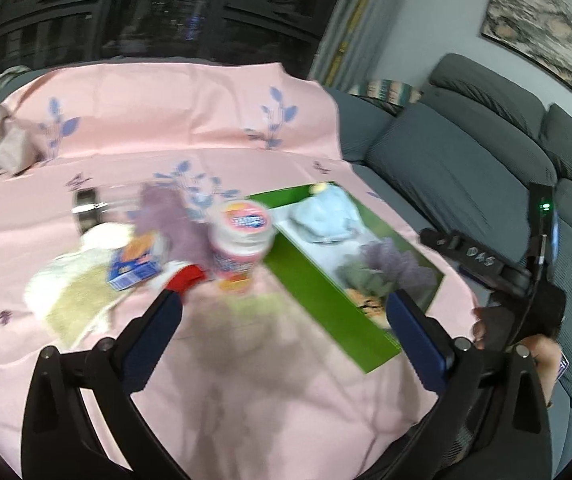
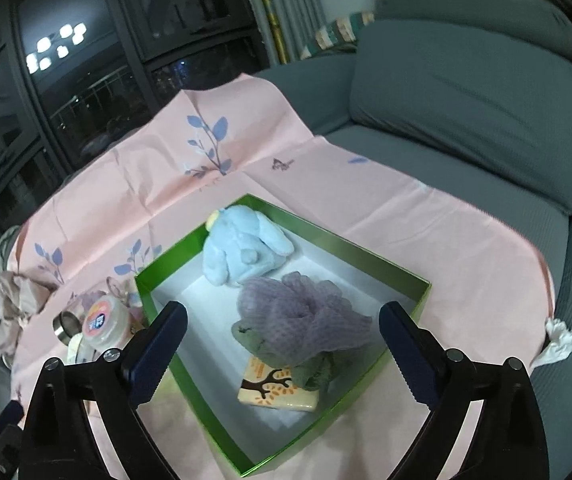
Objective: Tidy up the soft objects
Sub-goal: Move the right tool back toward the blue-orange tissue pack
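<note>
Both grippers, left gripper [image 1: 284, 318] and right gripper [image 2: 282, 344], gape empty. Purple cloth [image 1: 166, 216] outside green box [image 2: 190, 252]: limp, light; pinch a raised fold.

1 green box [image 2: 328, 240], 1 blue plush [image 2: 242, 246], 2 purple poufs [image 2: 302, 316], 1 jar [image 2: 106, 320].

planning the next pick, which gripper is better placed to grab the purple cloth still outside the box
Left. Its open gripper faces the purple cloth in the loose pile, while the right gripper hangs open over the green box.
</note>
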Available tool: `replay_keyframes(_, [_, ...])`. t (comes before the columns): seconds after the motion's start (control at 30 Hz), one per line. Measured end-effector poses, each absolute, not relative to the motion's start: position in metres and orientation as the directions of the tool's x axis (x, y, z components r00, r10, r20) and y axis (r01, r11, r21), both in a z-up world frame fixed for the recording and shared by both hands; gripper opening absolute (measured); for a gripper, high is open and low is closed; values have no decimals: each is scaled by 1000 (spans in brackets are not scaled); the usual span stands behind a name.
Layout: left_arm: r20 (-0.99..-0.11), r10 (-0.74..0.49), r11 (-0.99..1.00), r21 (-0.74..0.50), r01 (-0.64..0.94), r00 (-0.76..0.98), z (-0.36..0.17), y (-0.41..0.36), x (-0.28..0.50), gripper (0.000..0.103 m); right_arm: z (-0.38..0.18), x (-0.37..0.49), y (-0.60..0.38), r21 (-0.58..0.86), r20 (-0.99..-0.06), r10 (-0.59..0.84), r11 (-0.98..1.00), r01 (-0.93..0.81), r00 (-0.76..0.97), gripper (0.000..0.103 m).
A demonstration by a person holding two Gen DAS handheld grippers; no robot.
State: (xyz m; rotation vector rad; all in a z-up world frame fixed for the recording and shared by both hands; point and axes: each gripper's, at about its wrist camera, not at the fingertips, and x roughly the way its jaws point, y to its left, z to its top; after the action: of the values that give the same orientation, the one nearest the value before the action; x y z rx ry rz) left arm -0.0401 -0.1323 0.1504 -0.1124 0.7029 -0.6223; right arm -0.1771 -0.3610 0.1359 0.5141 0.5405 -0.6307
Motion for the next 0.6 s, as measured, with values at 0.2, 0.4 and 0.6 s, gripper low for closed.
replay_keyframes(0.2, [-594,-447,894,-268,360,669,132,-70,-39,102,148,-171,-339,238,-579,-421,732,639,698,97])
replay_keyframes(0.4, [-635,-337,938,-288,192,695,89,-7,-26,102,152,-161,-319,269,-549,-353,784,560,758,97])
replay_keyframes(0.6, [-701,-284,938,-345,37,654,52,28,-4,101,145,-135,-284,351,-542,-159,850,393,826,97])
